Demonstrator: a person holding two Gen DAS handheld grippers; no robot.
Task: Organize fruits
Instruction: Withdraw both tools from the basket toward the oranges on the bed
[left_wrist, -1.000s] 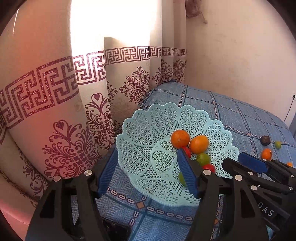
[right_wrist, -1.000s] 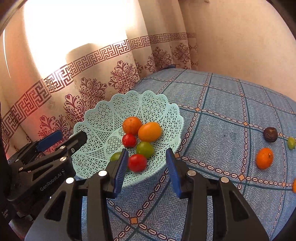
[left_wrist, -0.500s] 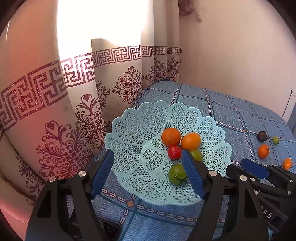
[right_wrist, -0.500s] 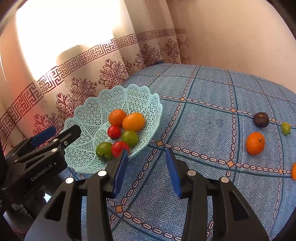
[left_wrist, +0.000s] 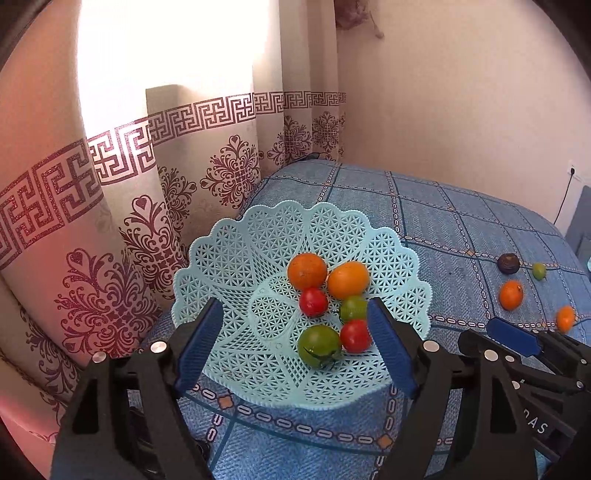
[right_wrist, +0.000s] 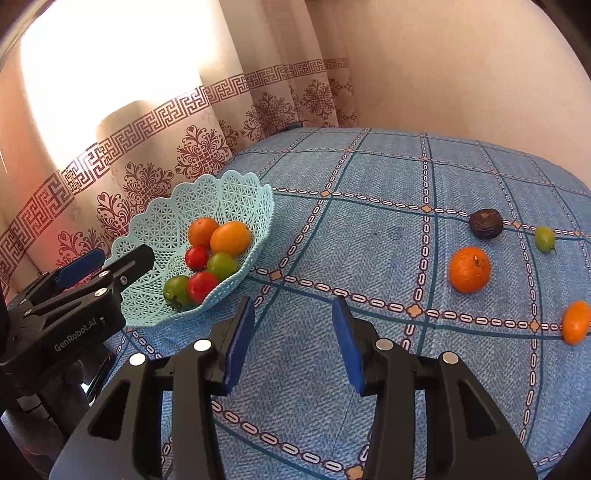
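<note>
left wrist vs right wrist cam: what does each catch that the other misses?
Left wrist only: wall socket with cord at far right, and the right gripper seen from the side.

Right wrist only: the left gripper from the side, beside the basket, and open bedspread straight ahead.

Both: the basket holding six fruits, plus four loose ones: dark fruit, small green fruit, orange, edge orange. Both sets of jaws open, empty.

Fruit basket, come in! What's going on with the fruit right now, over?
Left gripper open, right gripper open, both empty. Basket holds six fruits. Four still out on the blue bedspread, nearest an orange. Path clear.
</note>
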